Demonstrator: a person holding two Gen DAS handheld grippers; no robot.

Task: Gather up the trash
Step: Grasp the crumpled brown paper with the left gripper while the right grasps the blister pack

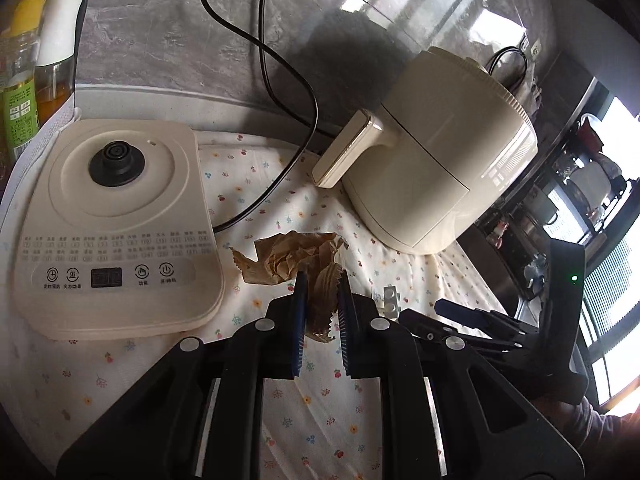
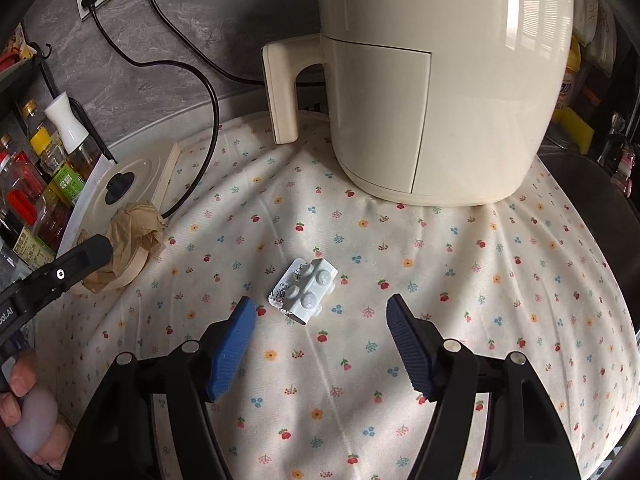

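Two claws: left claw point(image 1: 323, 280) pinches paper wad point(image 1: 288, 256); right claw point(image 2: 320, 308) wide.

Left wrist view: low and close over the floral cloth point(image 1: 320, 420), looking along its own fingers toward the grey back wall point(image 1: 160, 32), kettle base point(image 1: 116, 216) at left. Right wrist view: steeper downward look at the cloth, facing the cream air fryer point(image 2: 440, 80) near the wall edge. Shared: the fryer, kettle base, crumpled brown paper point(image 1: 288, 256), blister pack point(image 2: 306, 290), black cord point(image 2: 208, 120).
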